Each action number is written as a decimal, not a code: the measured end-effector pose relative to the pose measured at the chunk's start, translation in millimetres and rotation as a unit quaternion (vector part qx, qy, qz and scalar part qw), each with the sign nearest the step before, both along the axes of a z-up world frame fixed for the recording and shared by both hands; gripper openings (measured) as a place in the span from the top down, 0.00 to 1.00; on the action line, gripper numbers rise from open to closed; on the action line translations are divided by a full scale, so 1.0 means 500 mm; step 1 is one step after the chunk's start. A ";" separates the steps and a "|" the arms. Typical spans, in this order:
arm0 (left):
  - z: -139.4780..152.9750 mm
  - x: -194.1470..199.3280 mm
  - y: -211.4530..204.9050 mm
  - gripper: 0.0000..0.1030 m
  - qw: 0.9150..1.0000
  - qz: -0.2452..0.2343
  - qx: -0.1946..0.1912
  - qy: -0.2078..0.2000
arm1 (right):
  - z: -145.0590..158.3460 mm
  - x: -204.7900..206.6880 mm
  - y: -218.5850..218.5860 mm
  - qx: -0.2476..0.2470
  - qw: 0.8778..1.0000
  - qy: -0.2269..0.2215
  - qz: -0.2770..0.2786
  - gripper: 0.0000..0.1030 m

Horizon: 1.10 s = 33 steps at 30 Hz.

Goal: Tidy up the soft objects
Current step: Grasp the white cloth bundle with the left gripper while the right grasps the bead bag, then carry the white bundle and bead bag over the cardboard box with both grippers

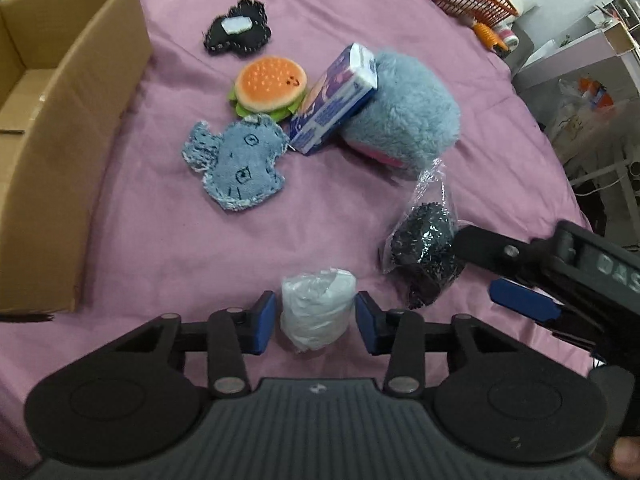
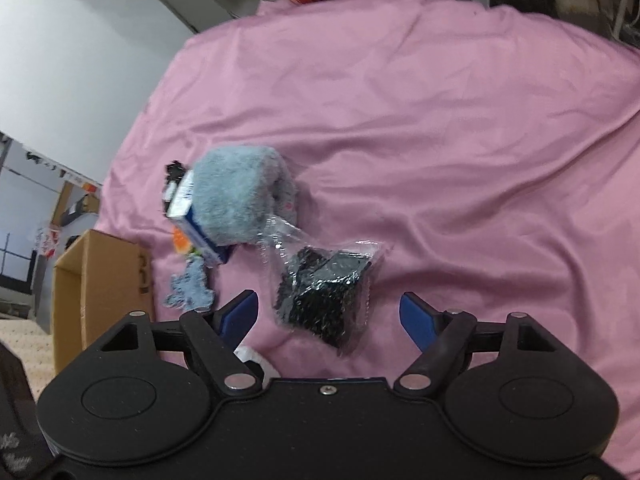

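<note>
My left hand-held gripper (image 1: 316, 322) brackets the white plastic-wrapped bundle (image 1: 317, 314) near me, pads (image 1: 265, 322) just beside it, not yet pinching. It looks light, squashy and slippery; I'd squeeze mid-body. My right hand-held gripper (image 2: 330, 316) is wide over the black bagged scrubber (image 2: 326, 298).

The wrapped bundle (image 1: 317, 314) is sitting between the left gripper's (image 1: 316, 322) fingers; the bagged scrubber (image 1: 426, 248) is lying at two o'clock, the cardboard box (image 1: 60, 128) at ten, the carton (image 1: 334, 100) seemingly leaning on the plush (image 1: 404, 112).
</note>
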State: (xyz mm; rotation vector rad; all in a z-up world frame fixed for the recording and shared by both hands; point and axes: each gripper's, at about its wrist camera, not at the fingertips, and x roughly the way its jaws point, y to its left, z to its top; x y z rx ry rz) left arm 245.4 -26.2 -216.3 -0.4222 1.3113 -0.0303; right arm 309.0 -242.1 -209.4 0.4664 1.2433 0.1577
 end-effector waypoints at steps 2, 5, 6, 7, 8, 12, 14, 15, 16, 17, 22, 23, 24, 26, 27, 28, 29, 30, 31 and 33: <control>-0.006 0.006 0.000 0.65 1.000 -0.004 -0.003 0.001 | -0.017 0.007 0.010 0.000 1.000 0.011 -0.002 0.25; -0.009 0.013 0.007 0.66 1.000 -0.006 -0.010 -0.001 | -0.041 0.008 0.027 -0.001 1.000 0.024 -0.003 0.37; -0.008 0.015 0.009 0.66 1.000 -0.010 -0.012 -0.003 | -0.048 0.008 0.031 0.000 1.000 0.028 -0.005 0.48; -0.005 0.014 0.011 0.66 1.000 -0.011 -0.013 -0.006 | -0.052 0.004 0.032 0.005 1.000 0.029 -0.010 0.51; -0.001 0.013 0.014 0.66 1.000 -0.011 -0.013 -0.009 | -0.050 0.000 0.032 0.005 1.000 0.025 -0.015 0.54; 0.026 0.001 0.026 0.66 1.000 -0.014 -0.011 -0.024 | -0.029 -0.020 0.044 -0.009 0.999 0.024 -0.025 0.59; 0.046 -0.006 0.031 0.66 0.999 -0.018 -0.008 -0.036 | -0.013 -0.030 0.053 -0.012 0.999 0.017 -0.026 0.61; 0.060 -0.013 0.033 0.66 0.999 -0.022 -0.004 -0.046 | -0.003 -0.037 0.057 -0.013 1.000 0.011 -0.026 0.61; 0.071 -0.019 0.038 0.66 0.998 -0.022 -0.001 -0.053 | 0.009 -0.046 0.061 -0.012 1.000 0.001 -0.029 0.61; 0.080 -0.026 0.042 0.66 0.998 -0.021 0.000 -0.059 | 0.019 -0.054 0.062 -0.010 0.999 -0.006 -0.033 0.61; 0.122 -0.063 0.075 0.66 0.997 -0.019 0.002 -0.077 | 0.060 -0.093 0.072 -0.008 0.999 -0.025 -0.042 0.62; 0.133 -0.072 0.080 0.66 0.996 -0.020 0.002 -0.085 | 0.072 -0.102 0.073 -0.009 0.998 -0.032 -0.045 0.62; 0.146 -0.083 0.087 0.66 0.995 -0.024 0.006 -0.096 | 0.082 -0.110 0.073 -0.007 0.998 -0.038 -0.048 0.62; 0.163 -0.097 0.097 0.66 0.994 -0.027 0.009 -0.106 | 0.102 -0.126 0.076 -0.002 0.997 -0.048 -0.052 0.63; 0.170 -0.104 0.102 0.66 0.994 -0.026 0.002 -0.106 | 0.111 -0.133 0.079 -0.001 0.997 -0.052 -0.051 0.63; 0.176 -0.109 0.108 0.66 0.994 -0.025 0.000 -0.106 | 0.122 -0.141 0.084 -0.003 0.997 -0.058 -0.047 0.63; 0.186 -0.116 0.114 0.66 0.993 -0.025 0.003 -0.111 | 0.131 -0.147 0.089 -0.007 0.997 -0.066 -0.045 0.63; 0.195 -0.123 0.119 0.66 0.992 -0.026 0.008 -0.119 | 0.141 -0.155 0.093 -0.012 0.996 -0.074 -0.045 0.63; 0.204 -0.129 0.126 0.66 0.992 -0.025 0.009 -0.125 | 0.149 -0.161 0.097 -0.014 0.996 -0.080 -0.048 0.63; 0.219 -0.139 0.143 0.66 0.991 -0.025 0.006 -0.132 | 0.162 -0.172 0.103 -0.012 0.995 -0.086 -0.049 0.63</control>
